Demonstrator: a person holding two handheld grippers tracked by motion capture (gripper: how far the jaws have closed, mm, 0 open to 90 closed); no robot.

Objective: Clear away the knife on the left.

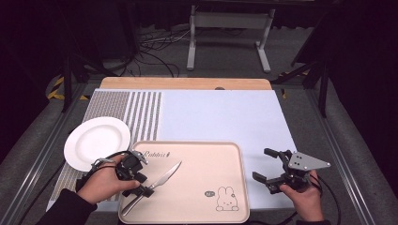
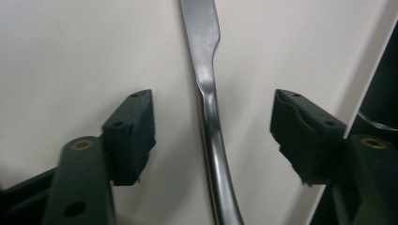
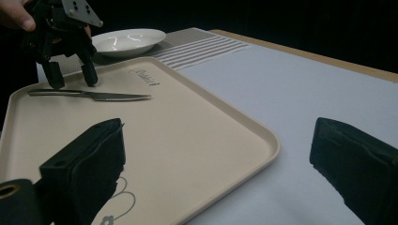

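A metal table knife (image 1: 162, 180) lies slantwise on the left part of a beige tray (image 1: 206, 161) with a rabbit print. My left gripper (image 1: 146, 185) points down over the knife's handle. Its jaws stand open on either side of the knife (image 2: 206, 70), with the pads clear of it, and the tray (image 2: 70, 47) lies beneath. My right gripper (image 1: 263, 164) is open and holds nothing, just right of the tray's right rim. From the right gripper view (image 3: 216, 154), the left gripper (image 3: 71, 78) stands over the knife (image 3: 89, 95) on the tray (image 3: 211, 122).
A white plate (image 1: 96, 140) sits left of the tray on the striped part of a pale placemat (image 1: 220, 117); the plate (image 3: 126, 40) is also beyond the tray. The wooden table edge (image 1: 187, 83) runs along the far side. Cables and a stand lie on the floor beyond.
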